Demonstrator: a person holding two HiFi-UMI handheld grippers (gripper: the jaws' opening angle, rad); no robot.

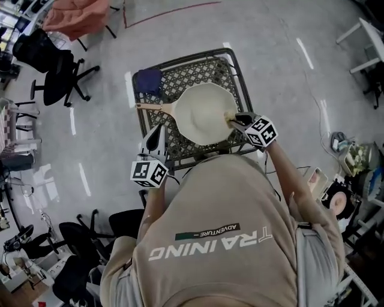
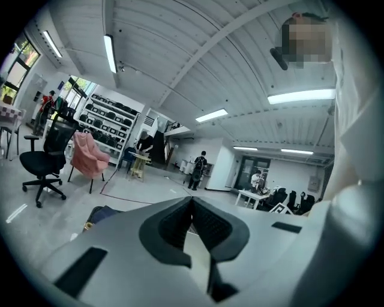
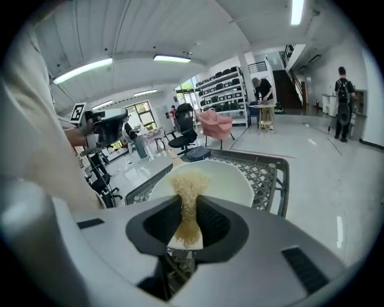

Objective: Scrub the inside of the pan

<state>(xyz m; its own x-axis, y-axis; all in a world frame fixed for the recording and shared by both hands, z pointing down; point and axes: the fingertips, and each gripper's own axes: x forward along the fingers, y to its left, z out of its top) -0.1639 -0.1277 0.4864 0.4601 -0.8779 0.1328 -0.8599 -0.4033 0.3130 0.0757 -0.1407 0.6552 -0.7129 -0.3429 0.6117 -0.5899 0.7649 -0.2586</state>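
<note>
A cream pan (image 1: 203, 113) with a wooden handle (image 1: 153, 107) pointing left lies on a dark lattice table (image 1: 180, 78). My right gripper (image 1: 236, 120) is at the pan's right rim, shut on a tan fibrous scrubber (image 1: 228, 117). In the right gripper view the scrubber (image 3: 188, 186) sticks out between the jaws of the right gripper (image 3: 189, 204) over the pan (image 3: 231, 180). My left gripper (image 1: 157, 135) hovers at the table's front left, apart from the pan. Seen in its own view, the left gripper (image 2: 192, 201) points upward with its jaw tips together and nothing held.
A dark blue cloth (image 1: 148, 81) lies on the table's far left corner, beside the handle. Black office chairs (image 1: 57, 72) and a chair draped in pink (image 1: 75, 18) stand to the left. White tables (image 1: 366, 36) and floor clutter (image 1: 348, 156) are at the right.
</note>
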